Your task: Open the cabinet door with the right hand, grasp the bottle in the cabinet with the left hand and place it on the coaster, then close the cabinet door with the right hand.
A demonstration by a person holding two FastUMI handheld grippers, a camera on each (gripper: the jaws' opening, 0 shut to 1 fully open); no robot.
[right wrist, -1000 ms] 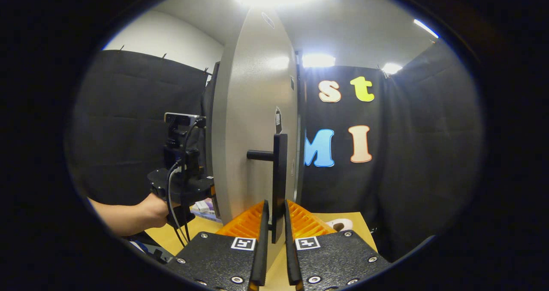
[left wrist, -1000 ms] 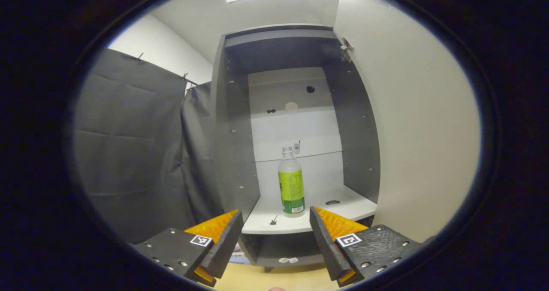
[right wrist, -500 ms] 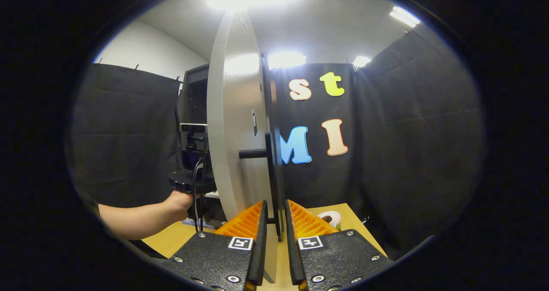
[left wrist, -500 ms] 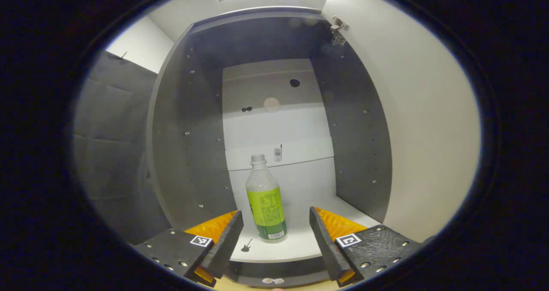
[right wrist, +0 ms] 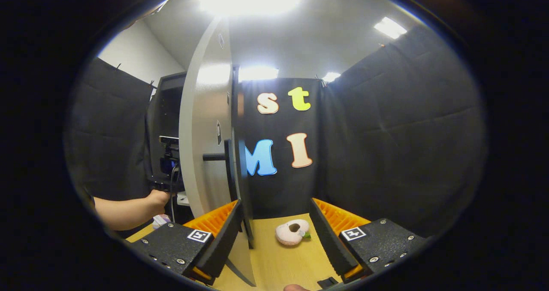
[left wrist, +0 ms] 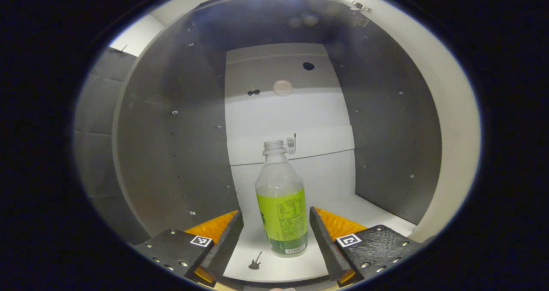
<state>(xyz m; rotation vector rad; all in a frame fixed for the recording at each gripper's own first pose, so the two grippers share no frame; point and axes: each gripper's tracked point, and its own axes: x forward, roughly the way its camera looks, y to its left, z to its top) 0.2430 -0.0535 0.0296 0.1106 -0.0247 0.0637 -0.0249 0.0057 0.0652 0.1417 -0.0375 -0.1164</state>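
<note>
Clear plastic with a bright green label made up the bottle (left wrist: 281,205), which stood upright on the pale shelf (left wrist: 377,216) inside the cabinet (left wrist: 171,123), directly ahead of our left tool (left wrist: 274,239) and between its two spread fingers. That tool was released; neither finger touched the bottle, though both sat just beside its lower half. We judged the grasp had not yet been made. The bottle looked light, tall and narrow-necked, with little or nothing in its upper part, so a finger arriving first on one side could tip it or push it toward the cabinet's back wall. Its smooth, rounded wall might also slip if we clenched too low near the base or too lightly. A small dark sticker (left wrist: 255,261) lay on the shelf just ahead of the left finger, flat and no obstacle.

Our right tool (right wrist: 274,235) was released too, its fingers wide apart. The dark bar handle (right wrist: 228,166) of the open cabinet door (right wrist: 206,145) stood just ahead of its left finger, not gripped. The door was a smooth, pale panel seen nearly edge-on. Left free, it could swing back toward the left arm (right wrist: 128,205) reaching beyond it, we thought. On the wooden surface (right wrist: 279,265), ahead between the right tool's fingers, lay a soft, pale, ring-shaped thing (right wrist: 292,232); we could not tell whether it was the coaster.
</note>
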